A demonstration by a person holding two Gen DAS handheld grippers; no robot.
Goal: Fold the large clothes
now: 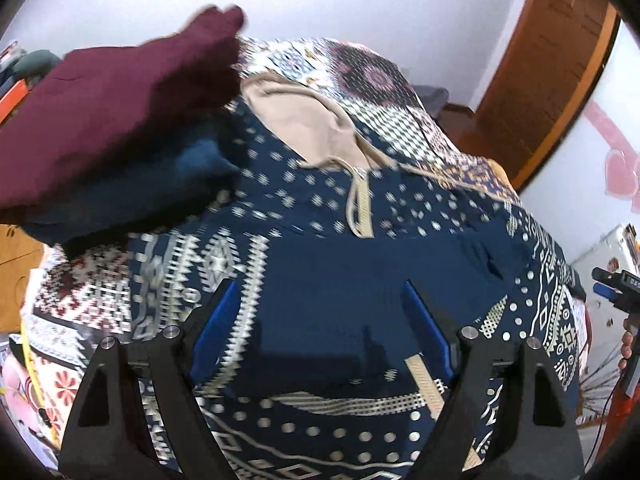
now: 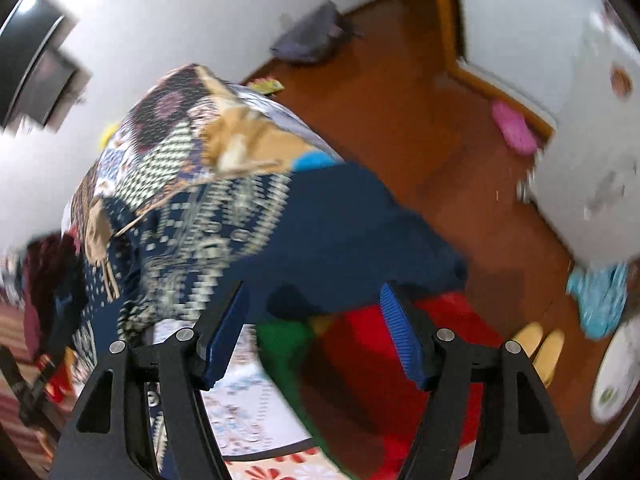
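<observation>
A large navy hooded garment [image 1: 340, 264] with cream patterns and a beige hood lining [image 1: 304, 120] lies spread over the bed. My left gripper [image 1: 320, 300] is open just above its plain navy middle, holding nothing. A maroon garment [image 1: 112, 112] and a dark blue one lie piled at the upper left. In the right wrist view the garment's navy edge [image 2: 352, 232] hangs over the bed's side. My right gripper [image 2: 316, 300] is open and empty beside that edge; it also shows at the far right of the left wrist view [image 1: 612, 284].
A patterned bedspread [image 1: 360, 76] covers the bed. A brown floor [image 2: 400, 128] lies to the right with a wooden door frame [image 1: 560, 60], pink slippers [image 2: 514, 128], a grey bundle [image 2: 312, 38] and a white cabinet [image 2: 592, 160]. Red and green cloth [image 2: 380, 360] lies below the bed edge.
</observation>
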